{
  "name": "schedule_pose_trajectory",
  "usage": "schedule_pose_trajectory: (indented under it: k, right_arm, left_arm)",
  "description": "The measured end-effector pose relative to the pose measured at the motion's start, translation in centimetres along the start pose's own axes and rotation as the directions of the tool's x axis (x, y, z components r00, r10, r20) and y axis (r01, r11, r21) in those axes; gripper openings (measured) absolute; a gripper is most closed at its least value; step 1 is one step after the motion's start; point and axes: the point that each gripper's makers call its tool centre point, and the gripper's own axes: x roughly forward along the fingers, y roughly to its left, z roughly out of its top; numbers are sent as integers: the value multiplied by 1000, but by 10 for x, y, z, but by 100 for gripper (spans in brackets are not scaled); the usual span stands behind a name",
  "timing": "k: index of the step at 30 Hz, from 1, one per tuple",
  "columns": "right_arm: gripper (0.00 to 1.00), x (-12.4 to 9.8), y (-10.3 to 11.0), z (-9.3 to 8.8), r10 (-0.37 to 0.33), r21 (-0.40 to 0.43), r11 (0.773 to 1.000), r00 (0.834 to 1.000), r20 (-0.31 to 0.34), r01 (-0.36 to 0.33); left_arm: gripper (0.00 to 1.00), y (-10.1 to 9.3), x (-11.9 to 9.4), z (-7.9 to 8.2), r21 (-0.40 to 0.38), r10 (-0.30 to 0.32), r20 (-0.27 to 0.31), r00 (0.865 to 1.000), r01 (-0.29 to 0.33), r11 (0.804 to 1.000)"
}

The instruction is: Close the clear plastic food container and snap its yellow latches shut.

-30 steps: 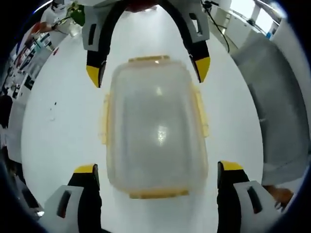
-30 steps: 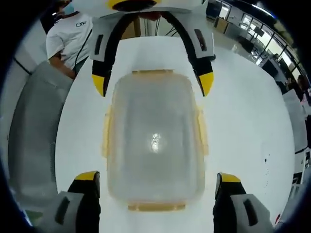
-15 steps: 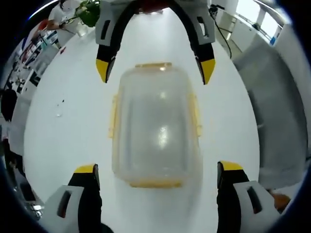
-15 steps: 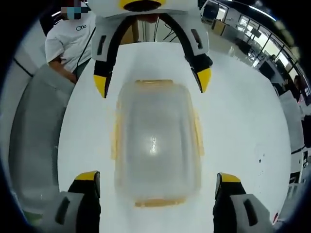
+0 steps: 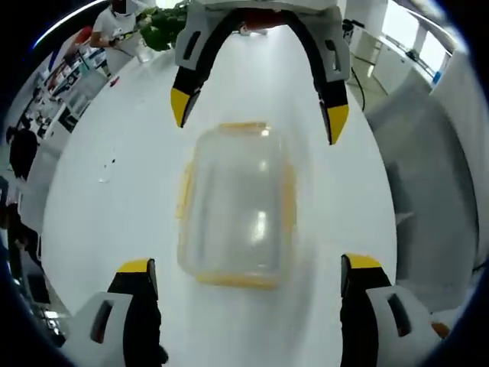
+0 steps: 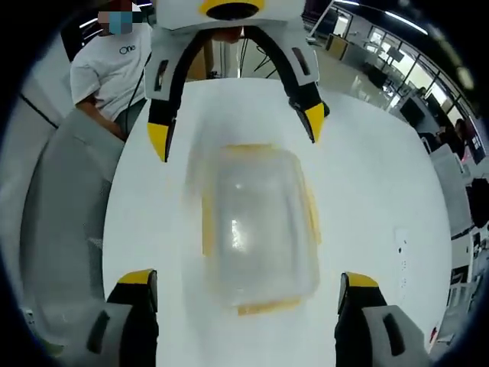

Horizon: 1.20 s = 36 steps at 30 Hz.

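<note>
Motion-blurred food container between the opposing jaws: latch state indeterminate. Near ends of both gripper bodies are cut off by the frame edge.

The food container is seen as clear, frosted plastic, edged with yellow latches. It is set on a plain white table. The left gripper and the right gripper are coloured black and light grey, with yellow jaw tips. A white T-shirt with small dark lettering is worn by a person. Green leaves are glimpsed at the far table edge.
</note>
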Motion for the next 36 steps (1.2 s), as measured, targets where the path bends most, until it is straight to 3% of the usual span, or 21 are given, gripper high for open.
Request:
schedule_pose_trajectory:
  k: [10, 11, 12, 15, 19, 21, 25, 27, 36]
  right_arm:
    - [99, -15, 17, 15, -19, 62, 998, 994, 104, 13]
    - [99, -17, 20, 18, -20, 60, 998, 992, 121, 13]
    - [99, -19, 23, 22, -24, 71, 997, 990, 142, 13]
    - [99, -25, 32, 30, -32, 75, 997, 983, 183, 18]
    - [99, -29, 41, 31, -40, 93, 995, 977, 209, 21]
    - [99, -33, 48, 37, -52, 129, 992, 964, 260, 18]
    - [99, -38, 60, 37, -59, 128, 991, 956, 286, 23]
    - [99, -44, 67, 42, -65, 148, 989, 942, 329, 17]
    - [99, -61, 93, 42, -92, 150, 988, 915, 392, 36]
  left_arm:
    - [97, -21, -11, 7, -76, 42, 93, 995, -35, 996]
    - [96, -23, -14, 9, -73, 52, 106, 993, -45, 996]
    - [96, -26, -17, 17, -69, 62, 154, 986, -51, 996]
    - [96, -37, -24, 23, -91, 66, 195, 979, -49, 995]
    - [97, -49, -29, 27, -101, 78, 218, 973, -57, 993]
    - [97, -52, -33, 30, -110, 94, 232, 968, -70, 991]
    - [97, -61, -43, 41, -130, 119, 288, 950, -84, 988]
    - [97, -67, -48, 47, -143, 126, 319, 939, -83, 986]
    - [96, -91, -66, 55, -181, 160, 384, 910, -96, 979]
